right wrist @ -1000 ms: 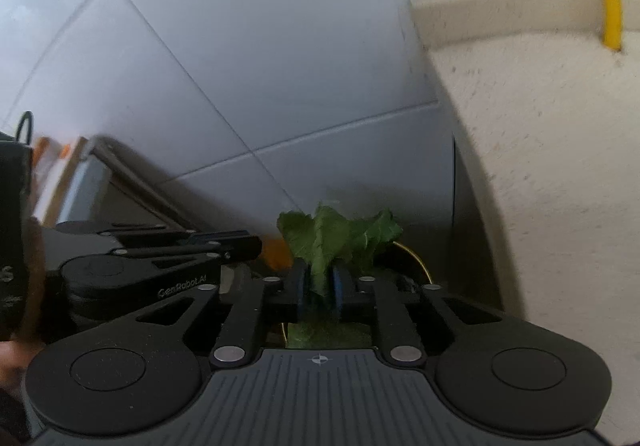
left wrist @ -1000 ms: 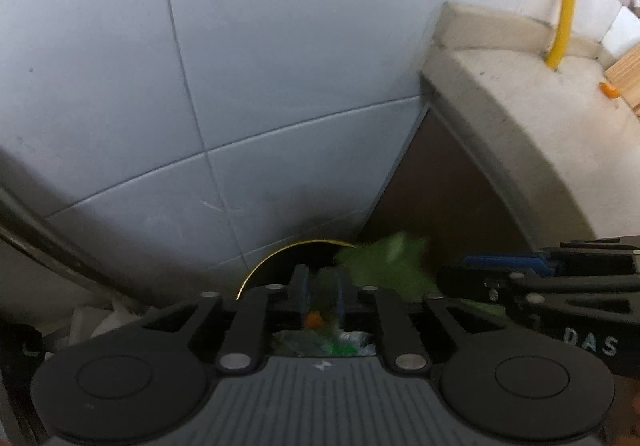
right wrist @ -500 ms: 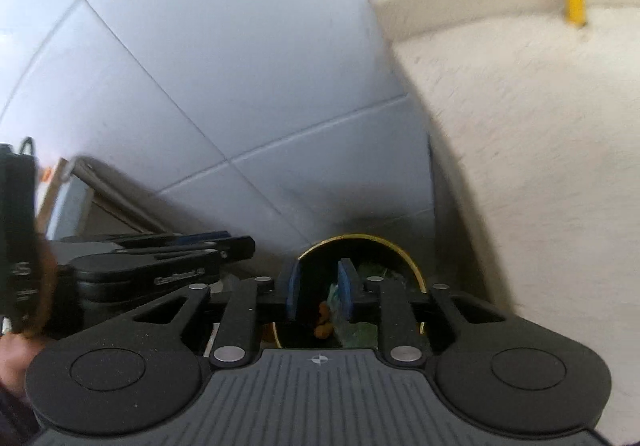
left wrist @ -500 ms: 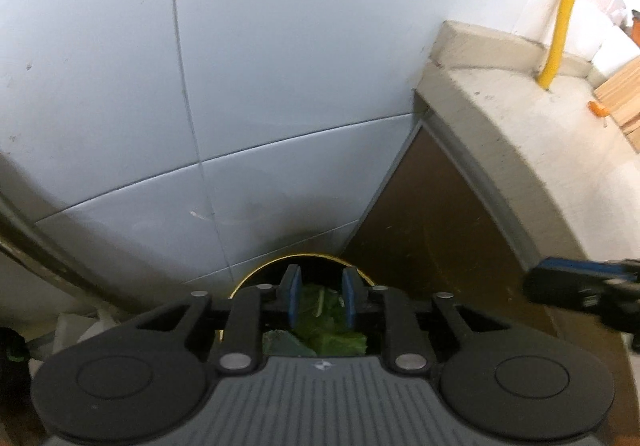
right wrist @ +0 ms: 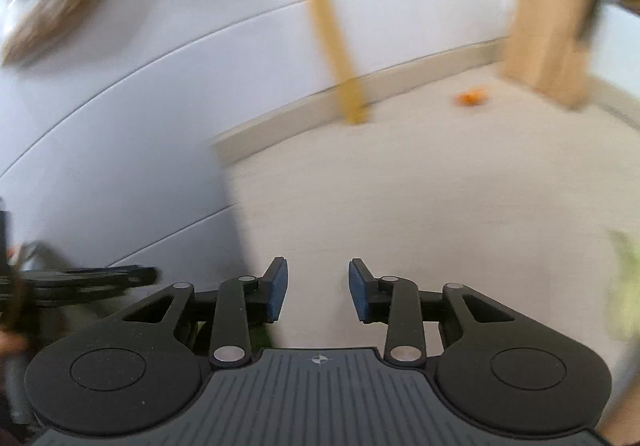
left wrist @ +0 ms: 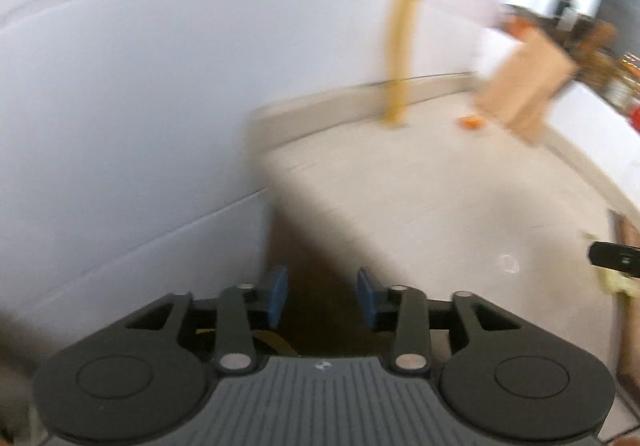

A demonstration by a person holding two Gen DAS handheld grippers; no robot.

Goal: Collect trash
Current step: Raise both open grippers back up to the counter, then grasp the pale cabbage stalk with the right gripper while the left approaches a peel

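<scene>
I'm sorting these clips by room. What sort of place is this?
Probably a kitchen: a pale stone-like counter against a white tiled wall, with a wooden board leaning at the back and an orange food scrap beside it.

Beige speckled counter [right wrist: 400,198]; yellow pipe [right wrist: 328,26]; orange scrap [right wrist: 470,98]; pale grey tiles [left wrist: 140,106]; blue pads [right wrist: 279,288].

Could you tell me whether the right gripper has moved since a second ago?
Yes. The right gripper, jaws just opening and now empty, has swung from over the bin to above the countertop, toward the yellow pipe.
</scene>
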